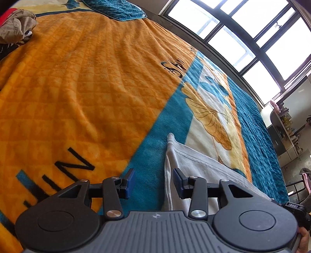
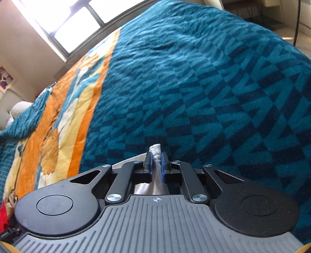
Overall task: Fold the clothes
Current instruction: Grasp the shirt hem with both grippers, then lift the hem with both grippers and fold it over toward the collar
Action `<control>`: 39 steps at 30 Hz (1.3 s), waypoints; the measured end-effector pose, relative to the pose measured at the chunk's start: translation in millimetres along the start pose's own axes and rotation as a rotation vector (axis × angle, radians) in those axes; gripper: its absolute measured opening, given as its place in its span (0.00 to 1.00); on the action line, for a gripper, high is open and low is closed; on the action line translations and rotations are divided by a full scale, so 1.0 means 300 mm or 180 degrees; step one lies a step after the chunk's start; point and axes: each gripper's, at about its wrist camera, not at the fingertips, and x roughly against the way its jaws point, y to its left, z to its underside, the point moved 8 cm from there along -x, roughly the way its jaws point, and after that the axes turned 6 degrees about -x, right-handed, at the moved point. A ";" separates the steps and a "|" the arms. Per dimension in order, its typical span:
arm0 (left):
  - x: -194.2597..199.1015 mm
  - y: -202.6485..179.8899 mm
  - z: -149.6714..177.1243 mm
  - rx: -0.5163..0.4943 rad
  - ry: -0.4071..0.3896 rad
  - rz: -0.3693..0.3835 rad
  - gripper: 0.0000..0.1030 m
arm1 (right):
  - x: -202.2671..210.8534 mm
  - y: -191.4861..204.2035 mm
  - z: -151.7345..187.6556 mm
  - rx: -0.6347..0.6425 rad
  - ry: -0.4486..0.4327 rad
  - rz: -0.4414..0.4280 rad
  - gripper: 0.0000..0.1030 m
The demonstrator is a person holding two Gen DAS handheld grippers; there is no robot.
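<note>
A white garment (image 1: 196, 167) lies on the blanket-covered bed, its hemmed edge running away to the lower right in the left wrist view. My left gripper (image 1: 154, 180) is open and empty, low over the blanket, with the garment's corner just right of the gap between its blue pads. My right gripper (image 2: 156, 165) is shut on a bunched edge of the white garment (image 2: 155, 151), which sticks out past the pads above the teal blanket. The remainder of the garment is hidden under the gripper body.
The bed carries an orange, teal and cream blanket (image 1: 81, 81). A pile of crumpled clothes (image 1: 17, 27) sits at the far left corner. A teal pillow (image 1: 114, 8) lies at the head. A window (image 1: 243, 35) runs along the far side, shelves (image 1: 289, 132) at right.
</note>
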 end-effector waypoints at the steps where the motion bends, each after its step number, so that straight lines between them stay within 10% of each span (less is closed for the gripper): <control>1: -0.013 0.004 -0.007 0.0031 0.0001 0.0012 0.37 | 0.011 0.002 0.000 0.0019 -0.0065 -0.0012 0.06; 19: -0.196 -0.054 -0.139 0.0120 0.0010 0.0159 0.00 | 0.016 -0.033 0.021 -0.0217 -0.0029 0.0055 0.07; 27: -0.016 -0.167 -0.153 -0.0493 -0.0395 0.0142 0.00 | 0.134 0.035 -0.007 -0.0067 -0.0280 0.0070 0.06; 39: 0.396 -0.171 -0.005 -0.0327 -0.0463 0.0265 0.01 | 0.621 -0.001 0.106 -0.0360 -0.0223 0.0203 0.05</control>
